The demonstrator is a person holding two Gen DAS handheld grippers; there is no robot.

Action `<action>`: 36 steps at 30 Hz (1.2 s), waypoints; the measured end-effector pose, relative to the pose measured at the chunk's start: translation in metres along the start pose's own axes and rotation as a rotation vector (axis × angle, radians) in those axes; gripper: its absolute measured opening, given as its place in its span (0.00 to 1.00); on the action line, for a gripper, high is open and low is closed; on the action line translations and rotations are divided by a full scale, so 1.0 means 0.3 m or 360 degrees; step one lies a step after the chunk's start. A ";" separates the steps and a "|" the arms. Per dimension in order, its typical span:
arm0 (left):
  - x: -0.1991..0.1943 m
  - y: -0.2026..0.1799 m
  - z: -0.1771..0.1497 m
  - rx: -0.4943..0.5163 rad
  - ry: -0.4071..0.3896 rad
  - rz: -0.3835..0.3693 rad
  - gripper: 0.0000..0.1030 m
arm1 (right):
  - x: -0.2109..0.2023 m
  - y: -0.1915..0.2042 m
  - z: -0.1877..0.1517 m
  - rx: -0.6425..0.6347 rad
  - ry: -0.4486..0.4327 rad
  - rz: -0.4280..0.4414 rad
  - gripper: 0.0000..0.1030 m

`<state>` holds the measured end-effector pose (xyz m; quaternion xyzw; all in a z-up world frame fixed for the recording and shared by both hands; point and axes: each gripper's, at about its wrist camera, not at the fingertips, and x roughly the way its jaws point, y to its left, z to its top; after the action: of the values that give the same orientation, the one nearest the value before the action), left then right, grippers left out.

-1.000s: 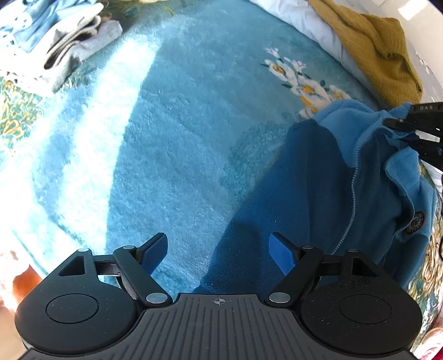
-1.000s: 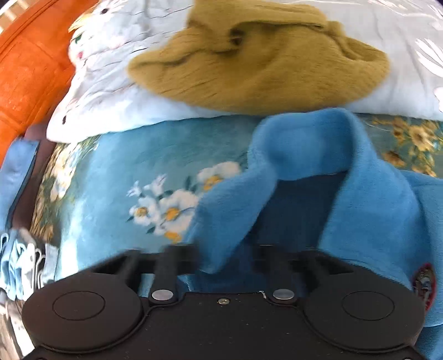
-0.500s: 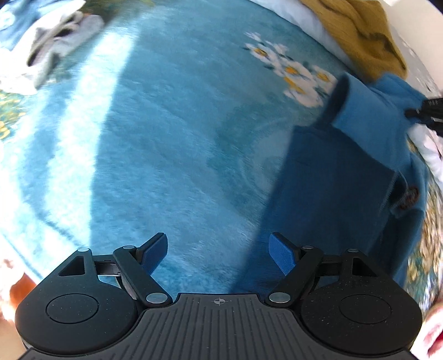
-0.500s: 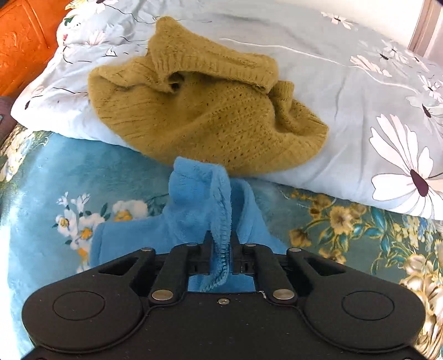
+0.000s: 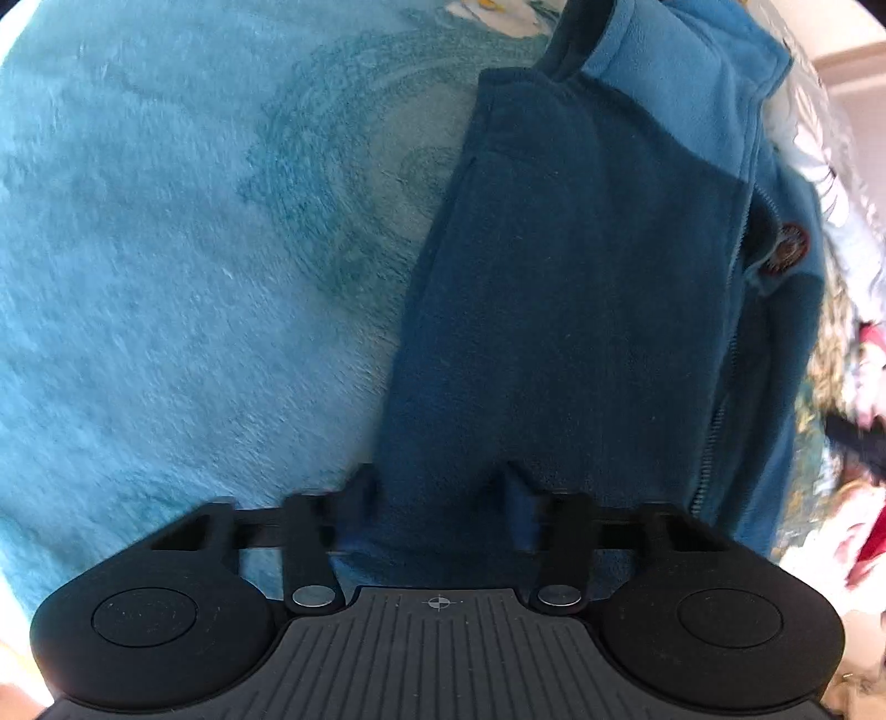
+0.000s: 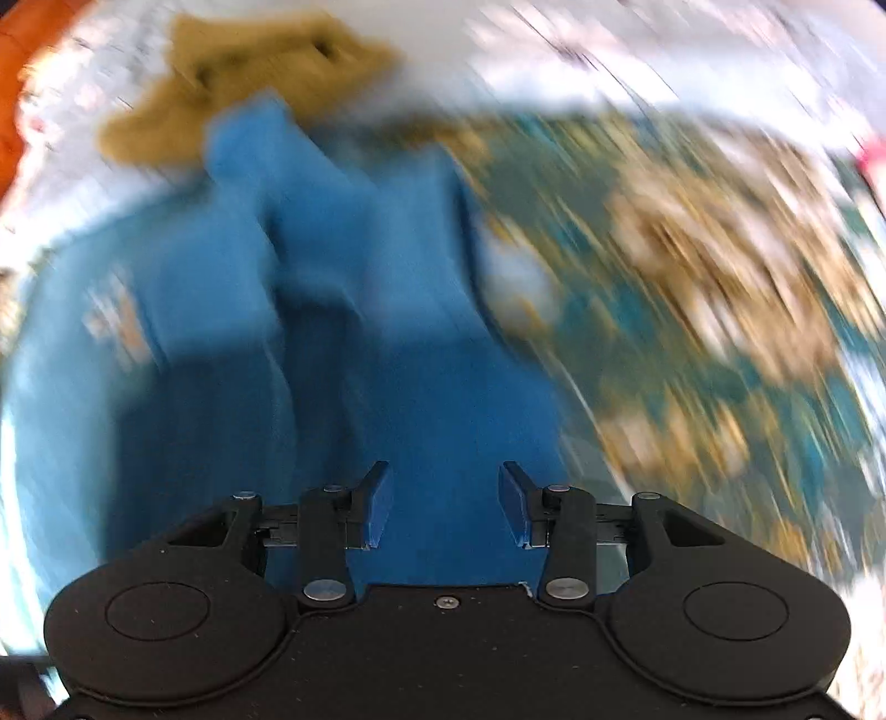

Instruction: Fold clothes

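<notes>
A blue fleece jacket (image 5: 581,288) with a zipper and a round chest patch lies on the teal plush blanket (image 5: 166,249). My left gripper (image 5: 440,487) has its jaws partly open around the jacket's near hem, the fabric between the fingers; the view is blurred there. In the right wrist view the same jacket (image 6: 354,310) lies below my right gripper (image 6: 443,501), which is open and empty above it. That view is heavily motion-blurred.
A mustard knitted sweater (image 6: 249,72) lies on a white floral pillow (image 6: 609,50) at the far side. The blanket's floral border (image 6: 720,310) runs to the right. Other clothes show at the left wrist view's right edge (image 5: 864,387).
My right gripper let go of the jacket's collar, opened and swung back over the jacket. My left gripper moved right onto the jacket's hem and its jaws narrowed around the fabric.
</notes>
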<state>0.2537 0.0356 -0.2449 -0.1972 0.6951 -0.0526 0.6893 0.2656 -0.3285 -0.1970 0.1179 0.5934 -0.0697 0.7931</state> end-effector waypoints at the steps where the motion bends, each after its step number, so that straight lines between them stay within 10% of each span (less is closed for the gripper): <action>1: -0.004 -0.008 0.002 0.0027 -0.0011 0.0017 0.24 | -0.008 -0.029 -0.052 0.0046 0.0038 -0.0019 0.41; 7: -0.092 -0.106 -0.012 0.0271 -0.0184 0.0311 0.11 | -0.056 -0.109 -0.250 0.0257 0.0127 -0.0055 0.42; 12: -0.168 0.001 0.052 0.0171 -0.0275 0.0463 0.11 | -0.071 -0.078 -0.314 0.0272 0.0134 0.0042 0.43; 25: -0.181 0.023 0.057 0.0161 -0.0213 0.0329 0.18 | 0.073 0.342 -0.218 0.0034 0.0044 0.0587 0.44; 36: -0.130 0.142 0.095 -0.0005 -0.0210 0.0391 0.34 | 0.315 0.335 -0.015 0.0155 0.0020 0.0655 0.45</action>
<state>0.2718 0.0938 -0.2243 -0.1148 0.6672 0.0463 0.7345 0.3137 -0.2279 -0.2781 0.2752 0.5578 0.0659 0.7803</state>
